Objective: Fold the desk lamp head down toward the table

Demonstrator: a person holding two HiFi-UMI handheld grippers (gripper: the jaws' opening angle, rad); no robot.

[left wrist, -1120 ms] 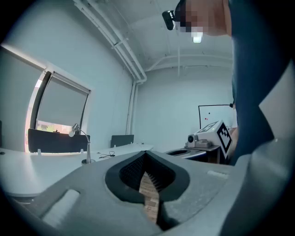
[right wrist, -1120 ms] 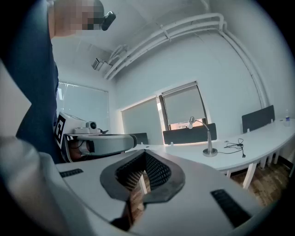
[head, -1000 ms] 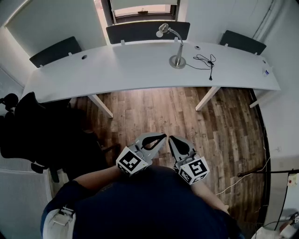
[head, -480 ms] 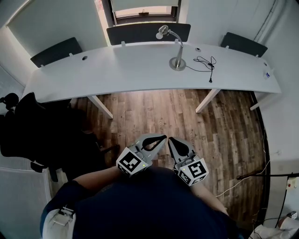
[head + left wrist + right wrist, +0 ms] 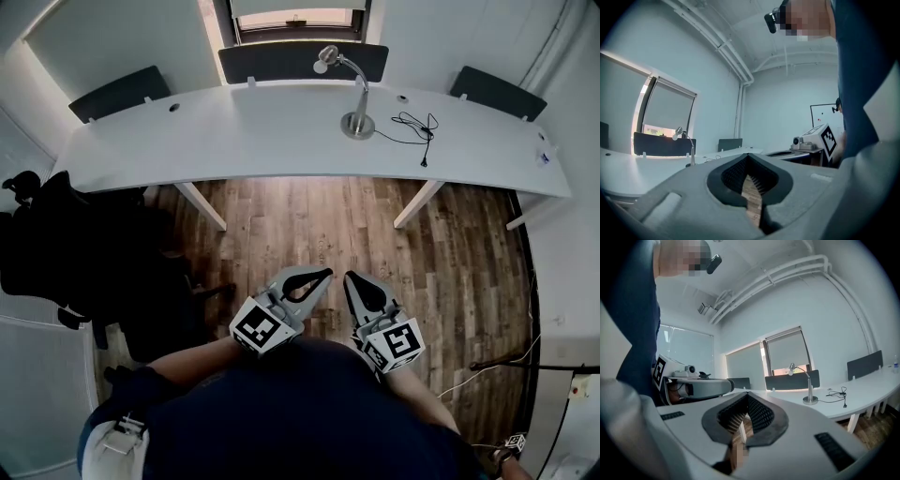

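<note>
Both the left gripper (image 5: 324, 274) and the right gripper (image 5: 350, 278) are clenched empty at the person's waist, while the desk lamp (image 5: 356, 103) stands upright on the white worktop (image 5: 234, 131), well apart, straight ahead, marginally nearer the right.

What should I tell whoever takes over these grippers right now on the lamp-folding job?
Left gripper: shut, empty, held near the body.
Right gripper: shut, empty, beside it.
Desk lamp stands on the white desk across the wooden floor, far from both grippers; lamp head raised on its curved neck.
Done: nothing yet. Left: approach, grip the lamp head, fold it down toward the desk.
</note>
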